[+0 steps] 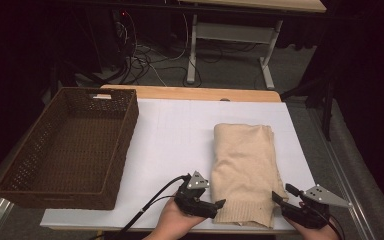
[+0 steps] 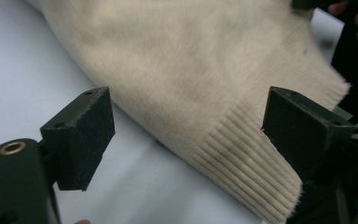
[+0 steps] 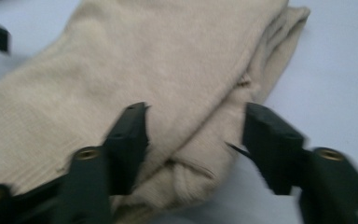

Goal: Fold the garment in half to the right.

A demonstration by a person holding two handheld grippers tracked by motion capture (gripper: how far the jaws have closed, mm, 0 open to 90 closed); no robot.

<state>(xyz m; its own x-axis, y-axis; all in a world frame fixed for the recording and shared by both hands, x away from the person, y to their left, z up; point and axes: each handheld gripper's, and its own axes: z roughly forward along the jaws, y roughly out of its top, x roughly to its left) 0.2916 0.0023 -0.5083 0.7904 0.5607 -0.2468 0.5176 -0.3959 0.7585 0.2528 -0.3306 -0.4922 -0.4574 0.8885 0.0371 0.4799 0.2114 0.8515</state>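
Nearest me: ribbed hem of the folded beige sweater (image 1: 245, 170), lying at the table's (image 1: 180, 135) front edge. My left gripper (image 1: 219, 204) and right gripper (image 1: 280, 192) flank it, jaws apart, holding nothing. Folding looks done; moving it into the wicker basket (image 1: 67, 147) remains. Bare tabletop between leaves a free path.

– How is the light in the high view?

– Dim overall. The white table cover (image 1: 180, 135) is the brightest area, evenly lit from above with no glare; the surrounding room falls into near black, and the picture is soft and grainy.

– And the gripper views?

– The left gripper view is fairly sharp on the ribbed hem of the beige sweater (image 2: 205, 84), softer farther off. The right gripper view is smeared by motion blur, especially on the black jaws.
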